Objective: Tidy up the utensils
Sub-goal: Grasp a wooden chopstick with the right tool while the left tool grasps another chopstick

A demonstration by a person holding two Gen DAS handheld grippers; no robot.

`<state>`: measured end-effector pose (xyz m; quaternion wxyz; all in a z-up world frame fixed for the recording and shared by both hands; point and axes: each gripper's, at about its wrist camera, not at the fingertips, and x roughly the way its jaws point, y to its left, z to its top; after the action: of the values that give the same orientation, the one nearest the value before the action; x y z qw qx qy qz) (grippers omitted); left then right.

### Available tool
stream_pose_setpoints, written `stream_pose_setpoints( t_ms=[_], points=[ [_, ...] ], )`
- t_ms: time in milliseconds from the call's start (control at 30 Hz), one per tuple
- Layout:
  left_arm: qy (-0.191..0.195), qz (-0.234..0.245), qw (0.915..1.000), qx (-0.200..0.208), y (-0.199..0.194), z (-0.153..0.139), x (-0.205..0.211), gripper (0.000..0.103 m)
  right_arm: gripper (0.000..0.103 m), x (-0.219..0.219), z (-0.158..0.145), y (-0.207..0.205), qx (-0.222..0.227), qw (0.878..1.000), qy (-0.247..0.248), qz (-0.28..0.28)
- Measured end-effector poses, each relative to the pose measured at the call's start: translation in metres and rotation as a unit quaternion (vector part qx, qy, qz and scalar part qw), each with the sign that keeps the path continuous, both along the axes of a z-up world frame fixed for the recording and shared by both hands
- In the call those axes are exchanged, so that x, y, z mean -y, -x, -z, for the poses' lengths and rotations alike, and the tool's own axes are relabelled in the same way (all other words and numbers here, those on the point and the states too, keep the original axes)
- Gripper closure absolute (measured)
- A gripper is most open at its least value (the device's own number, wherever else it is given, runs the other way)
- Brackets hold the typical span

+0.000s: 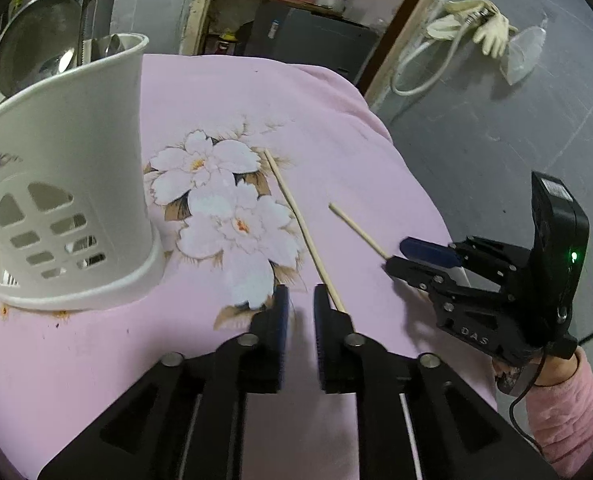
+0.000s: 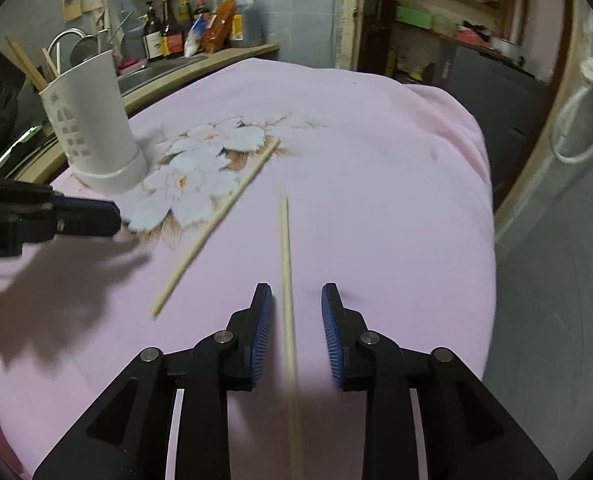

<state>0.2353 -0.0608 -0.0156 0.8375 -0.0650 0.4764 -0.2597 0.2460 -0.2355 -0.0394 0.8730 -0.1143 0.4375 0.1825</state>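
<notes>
Two wooden chopsticks lie on the pink flowered cloth. One chopstick [image 2: 287, 280] runs between the fingers of my open right gripper [image 2: 296, 324], untouched by the pads; it also shows in the left wrist view [image 1: 358, 231]. The other chopstick [image 1: 302, 226] lies slanted by the flower print, its near end beside the right finger of my left gripper [image 1: 299, 312], which is open with a narrow gap and empty. It also shows in the right wrist view [image 2: 216, 226]. A white utensil holder [image 1: 68, 184] stands at the left with spoons, forks and chopsticks in it.
The right gripper [image 1: 424, 256] shows at the right in the left wrist view. The cloth [image 2: 376, 184] drops off at the right over a grey floor. A counter with bottles [image 2: 200, 20] and a sink lies behind the holder [image 2: 96, 120].
</notes>
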Motion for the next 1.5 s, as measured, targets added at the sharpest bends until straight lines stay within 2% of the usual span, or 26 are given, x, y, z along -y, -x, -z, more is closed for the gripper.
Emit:
stream_pose_setpoints(
  t_ms=[133,233,333,400,533,667,900,1000,1100,1133,1200,1333,1400,1433,1500],
  points=[
    [0.016,-0.012,0.9995,-0.025,-0.019,0.006,0.009,0.087,0.080,-0.010,0.003,-0.026,-0.016,1.000,0.004,-0.021],
    [0.009,-0.017,0.9995,-0.026,-0.025,0.006,0.014,0.087,0.081,-0.015,0.006,-0.037,-0.028,0.999,0.004,-0.045],
    [-0.002,-0.016,0.9996,-0.023,-0.029,0.004,0.020,0.087,0.096,-0.021,0.009,-0.035,-0.010,0.998,0.031,-0.052],
    [-0.004,-0.012,0.9997,-0.022,-0.031,0.005,0.024,0.087,0.099,-0.018,0.010,-0.030,0.000,0.998,0.035,-0.056],
    [-0.010,-0.005,0.9998,-0.015,-0.041,0.006,0.039,0.087,0.102,0.002,0.005,-0.026,0.006,0.999,0.005,-0.033],
    [-0.028,0.006,0.9993,-0.023,-0.056,0.013,0.057,0.087,0.102,0.018,-0.001,-0.023,0.010,1.000,-0.006,-0.015],
    [-0.065,-0.004,0.9965,-0.052,-0.084,0.028,0.067,0.087,0.100,0.027,-0.005,-0.017,-0.016,1.000,0.001,-0.012],
    [-0.060,-0.009,0.9957,-0.071,-0.090,0.037,0.066,0.088,0.096,0.026,-0.006,-0.013,-0.028,0.999,0.013,-0.015],
    [-0.058,-0.014,0.9960,-0.066,-0.090,0.038,0.065,0.090,0.091,0.023,-0.004,-0.011,-0.044,0.998,0.029,-0.022],
    [-0.062,-0.014,0.9959,-0.063,-0.091,0.038,0.067,0.096,0.090,0.021,-0.003,-0.012,-0.048,0.998,0.033,-0.023],
    [-0.065,-0.012,0.9959,-0.061,-0.088,0.038,0.068,0.098,0.088,0.021,-0.001,-0.015,-0.059,0.997,0.032,-0.021],
    [-0.044,-0.009,0.9967,-0.068,-0.080,0.038,0.062,0.101,0.089,0.018,0.000,-0.012,-0.058,0.997,0.042,-0.008],
    [-0.038,-0.007,0.9974,-0.061,-0.075,0.035,0.058,0.101,0.092,0.015,0.000,-0.009,-0.051,0.997,0.049,0.005],
    [-0.032,-0.008,0.9980,-0.054,-0.071,0.033,0.056,0.101,0.097,0.015,-0.002,-0.009,-0.049,0.998,0.046,0.013],
    [-0.023,-0.006,0.9989,-0.041,-0.063,0.026,0.053,0.101,0.100,0.019,-0.006,-0.006,-0.039,0.998,0.029,0.029]
  ],
)
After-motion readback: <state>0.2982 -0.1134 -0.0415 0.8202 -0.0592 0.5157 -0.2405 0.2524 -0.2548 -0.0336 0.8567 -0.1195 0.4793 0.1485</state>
